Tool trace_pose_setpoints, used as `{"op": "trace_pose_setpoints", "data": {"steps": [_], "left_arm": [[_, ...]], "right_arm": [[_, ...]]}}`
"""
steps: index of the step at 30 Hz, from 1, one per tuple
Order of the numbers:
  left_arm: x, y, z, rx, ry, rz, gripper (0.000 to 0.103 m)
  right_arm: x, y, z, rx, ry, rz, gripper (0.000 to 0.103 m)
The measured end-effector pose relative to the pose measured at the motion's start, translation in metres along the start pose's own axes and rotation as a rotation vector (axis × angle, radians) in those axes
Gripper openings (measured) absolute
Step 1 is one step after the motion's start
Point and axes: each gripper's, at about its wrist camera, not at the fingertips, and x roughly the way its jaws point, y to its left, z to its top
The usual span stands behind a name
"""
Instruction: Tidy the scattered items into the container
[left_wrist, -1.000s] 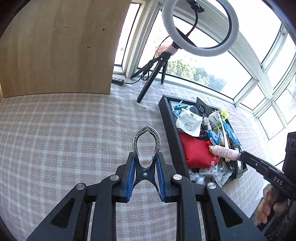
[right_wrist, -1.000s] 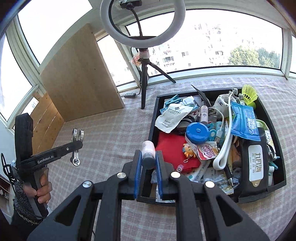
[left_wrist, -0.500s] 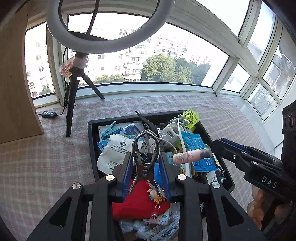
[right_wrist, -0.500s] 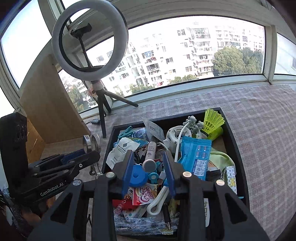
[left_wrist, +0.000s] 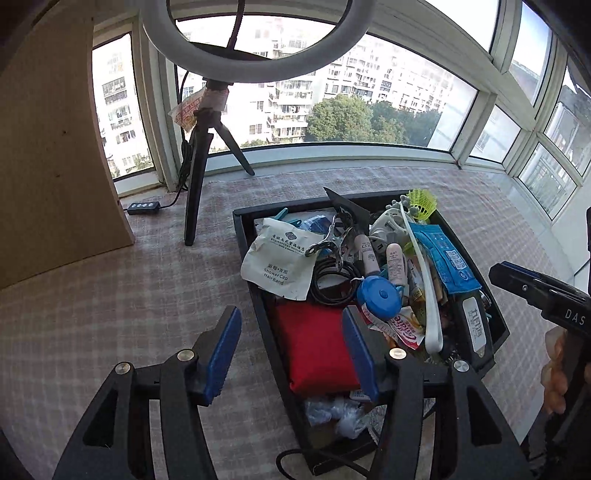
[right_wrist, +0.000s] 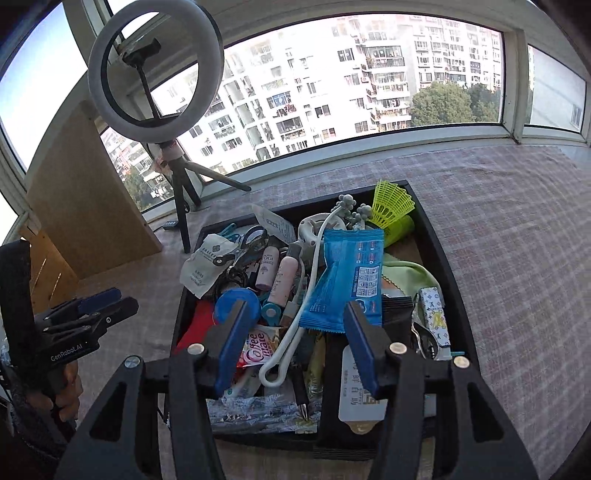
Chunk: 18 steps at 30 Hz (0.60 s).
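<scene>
A black tray (left_wrist: 243, 236) (right_wrist: 439, 254) on the checked cloth is heaped with small items. A metal clip (left_wrist: 328, 240) (right_wrist: 243, 243) lies near its far left on a white shower-cap packet (left_wrist: 280, 262). A pink tube (left_wrist: 395, 264) (right_wrist: 282, 282) lies in the middle beside another tube. My left gripper (left_wrist: 291, 354) is open and empty over the tray's near left edge. My right gripper (right_wrist: 295, 347) is open and empty above the tray's near side. Each gripper shows in the other's view, the right one (left_wrist: 532, 291) and the left one (right_wrist: 92, 314).
A ring light on a black tripod (left_wrist: 199, 173) (right_wrist: 181, 206) stands behind the tray's left corner. A wooden board (left_wrist: 48, 155) leans at the left. A black power strip (left_wrist: 142, 206) lies by the window. A window sill runs along the back.
Both grippers opened and drew back. The metal clip left my left gripper and the pink tube left my right gripper; both now lie in the tray.
</scene>
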Motion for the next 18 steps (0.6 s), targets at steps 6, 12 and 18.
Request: {"op": "trace_pose_setpoints", "data": {"steps": [6,12,18], "left_arm": [[-0.036,0.033,-0.031,-0.061,-0.013,0.048,0.065],[-0.079,0.051,-0.049,-0.072,-0.063,0.145,0.075],[-0.112,0.054,-0.069,-0.119,-0.078,0.197,0.076]], "right_arm": [[-0.021,0.032,-0.016,-0.058,0.007,0.029,0.052],[-0.05,0.063,-0.024,-0.123,-0.024,0.047,0.06],[-0.058,0.088,-0.045,-0.182,-0.024,0.01,0.065]]}}
